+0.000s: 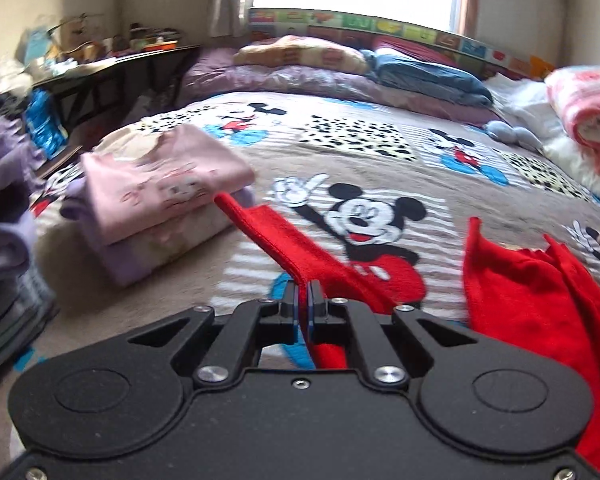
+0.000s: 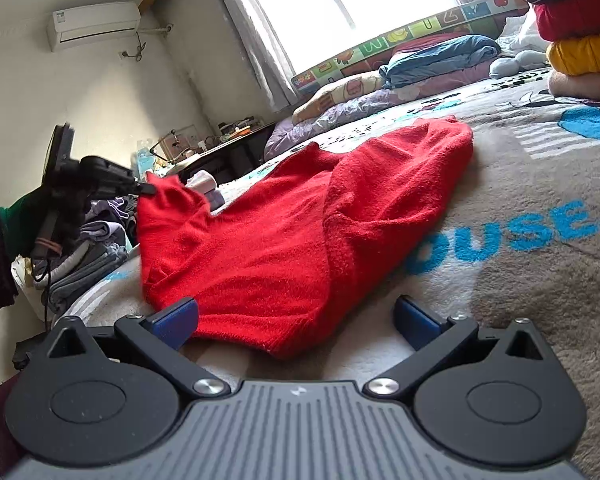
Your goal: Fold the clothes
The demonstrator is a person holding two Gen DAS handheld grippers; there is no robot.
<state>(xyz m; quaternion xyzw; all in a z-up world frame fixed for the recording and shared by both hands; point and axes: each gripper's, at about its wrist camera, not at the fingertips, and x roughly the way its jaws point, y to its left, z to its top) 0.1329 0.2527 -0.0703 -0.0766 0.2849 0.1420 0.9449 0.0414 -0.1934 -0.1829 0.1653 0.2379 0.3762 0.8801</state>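
Where on the bed: the red knitted garment [image 2: 300,236] lies rumpled on the grey cartoon-mouse blanket [image 2: 540,208], partly doubled over on itself.
Left tongs [image 1: 303,300]: closed on a narrow red strip of the garment, lifting it off the blanket.
Right tongs [image 2: 296,320]: spread wide, holding nothing, low over the blanket.
Key relation: the garment's near hem lies straight ahead of the right tongs, between the two blue pads [image 2: 176,320]; its long axis runs away from them, up and to the right.
Nearer hand: the left already grips the far-left edge; the right is nearest the free hem.
Only in the left view: a folded pink and lilac stack [image 1: 160,200] left of the garment.
Only in the right view: the left tongs seen from outside, and a striped, red and yellow pile [image 2: 580,28] far right of the garment.
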